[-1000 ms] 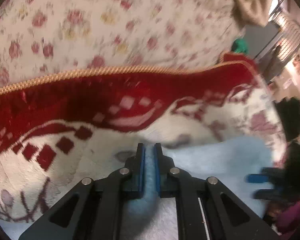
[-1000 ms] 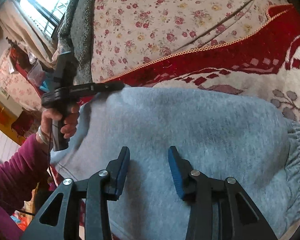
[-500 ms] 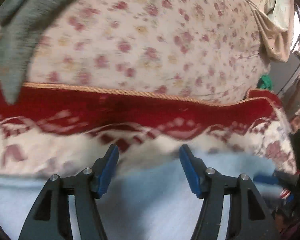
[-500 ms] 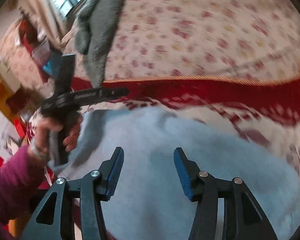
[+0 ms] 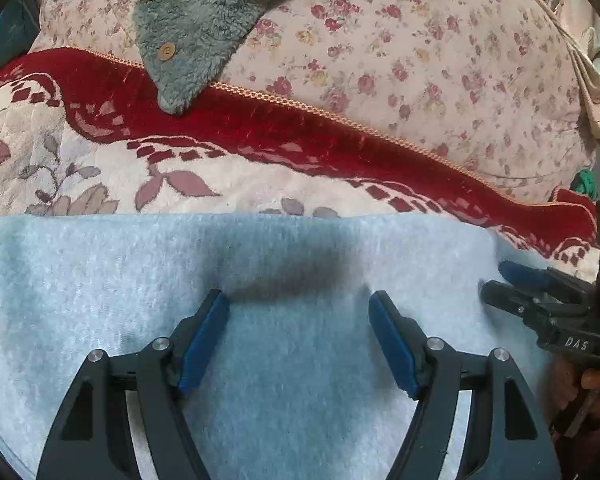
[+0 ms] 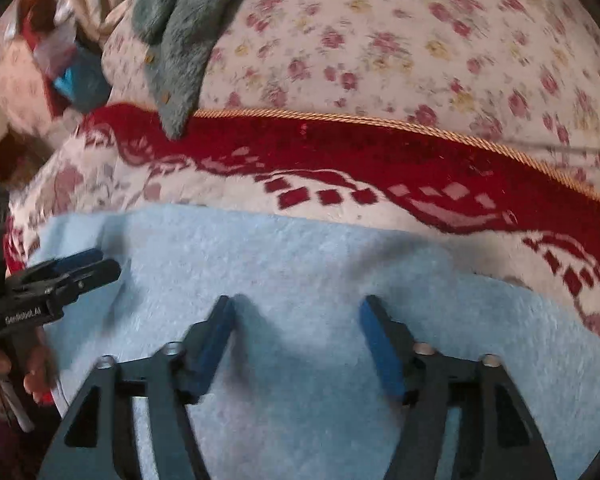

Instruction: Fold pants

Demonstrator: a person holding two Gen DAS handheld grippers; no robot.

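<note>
The light grey-blue pants (image 5: pixel 284 264) lie folded flat on a red and cream patterned blanket (image 5: pixel 260 136). They also fill the lower half of the right wrist view (image 6: pixel 300 264). My left gripper (image 5: pixel 299 304) is open and empty, its blue pads just above the fabric. My right gripper (image 6: pixel 296 308) is open and empty over the pants too. The right gripper shows from the side at the right edge of the left wrist view (image 5: pixel 508 280). The left gripper shows at the left edge of the right wrist view (image 6: pixel 96 262).
A floral quilt (image 5: pixel 420 60) lies behind the blanket. A grey fleece garment (image 5: pixel 196 28) with wooden buttons hangs over the quilt onto the blanket's red border. A blue item (image 6: pixel 80 84) and room clutter sit at the far left.
My left gripper has let go of the pants and opened wide. Both grippers have drawn back and swung to face the blanket's far edge. The pants now lie flat.
</note>
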